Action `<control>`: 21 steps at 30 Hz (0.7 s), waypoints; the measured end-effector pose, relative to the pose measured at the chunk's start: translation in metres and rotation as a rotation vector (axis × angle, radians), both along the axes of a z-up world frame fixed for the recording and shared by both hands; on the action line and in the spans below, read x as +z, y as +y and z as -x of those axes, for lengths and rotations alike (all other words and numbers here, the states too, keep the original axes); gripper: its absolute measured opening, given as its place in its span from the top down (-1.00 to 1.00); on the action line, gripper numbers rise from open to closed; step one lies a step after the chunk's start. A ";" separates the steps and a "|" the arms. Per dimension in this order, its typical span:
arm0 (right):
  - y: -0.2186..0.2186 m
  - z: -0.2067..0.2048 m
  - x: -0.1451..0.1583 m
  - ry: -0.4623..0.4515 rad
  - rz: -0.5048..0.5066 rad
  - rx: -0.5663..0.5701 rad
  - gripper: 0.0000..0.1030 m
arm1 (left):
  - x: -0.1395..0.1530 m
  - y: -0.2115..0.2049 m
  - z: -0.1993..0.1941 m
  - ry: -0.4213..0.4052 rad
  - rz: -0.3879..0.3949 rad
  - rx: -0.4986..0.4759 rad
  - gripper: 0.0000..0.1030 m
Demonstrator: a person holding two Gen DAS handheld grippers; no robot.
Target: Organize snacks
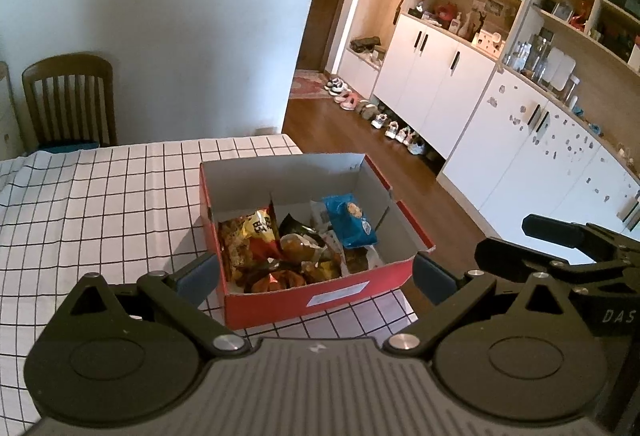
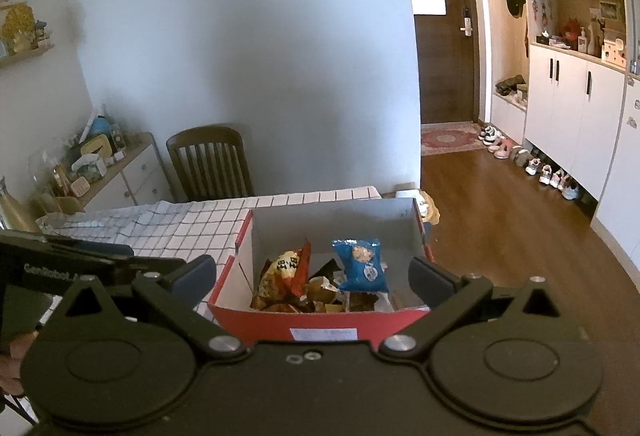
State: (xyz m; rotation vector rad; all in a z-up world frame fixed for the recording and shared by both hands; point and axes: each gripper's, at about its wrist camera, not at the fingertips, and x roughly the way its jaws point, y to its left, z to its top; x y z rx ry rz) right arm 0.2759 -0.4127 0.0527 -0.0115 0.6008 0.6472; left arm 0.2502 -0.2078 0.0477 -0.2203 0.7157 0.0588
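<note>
A red cardboard box (image 1: 296,302) (image 2: 256,324) stands open near the corner of a table with a checked white cloth (image 1: 100,204) (image 2: 180,224). Inside lie several snack packets, among them a blue packet (image 1: 350,220) (image 2: 362,264) and a yellow-red packet (image 1: 262,226) (image 2: 286,272). My left gripper (image 1: 316,274) is open, held just above the near side of the box, nothing between its fingers. My right gripper (image 2: 312,276) is also open and empty, hovering at the box's near wall. The right gripper's black body (image 1: 560,248) shows at the right of the left wrist view.
A wooden chair (image 1: 70,100) (image 2: 210,164) stands at the table's far side against the wall. A low cabinet with clutter (image 2: 92,168) is at the left. White cupboards (image 1: 432,76), a row of shoes (image 1: 380,116) on wooden floor and a door (image 2: 444,20) lie to the right.
</note>
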 end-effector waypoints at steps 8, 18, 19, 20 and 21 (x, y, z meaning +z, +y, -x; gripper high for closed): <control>-0.001 0.000 0.012 -0.014 -0.019 -0.004 -0.99 | 0.010 -0.003 0.001 -0.025 -0.025 0.004 -1.00; 0.006 0.004 0.016 -0.030 -0.014 0.021 -0.99 | 0.016 -0.004 0.004 -0.055 -0.056 0.022 -1.00; 0.006 0.004 0.016 -0.030 -0.014 0.023 -0.99 | 0.016 -0.004 0.003 -0.055 -0.060 0.023 -1.00; 0.006 0.004 0.016 -0.030 -0.014 0.024 -0.99 | 0.016 -0.004 0.004 -0.055 -0.063 0.025 -1.00; 0.006 0.005 0.016 -0.030 -0.014 0.026 -0.99 | 0.016 -0.003 0.004 -0.055 -0.065 0.025 -1.00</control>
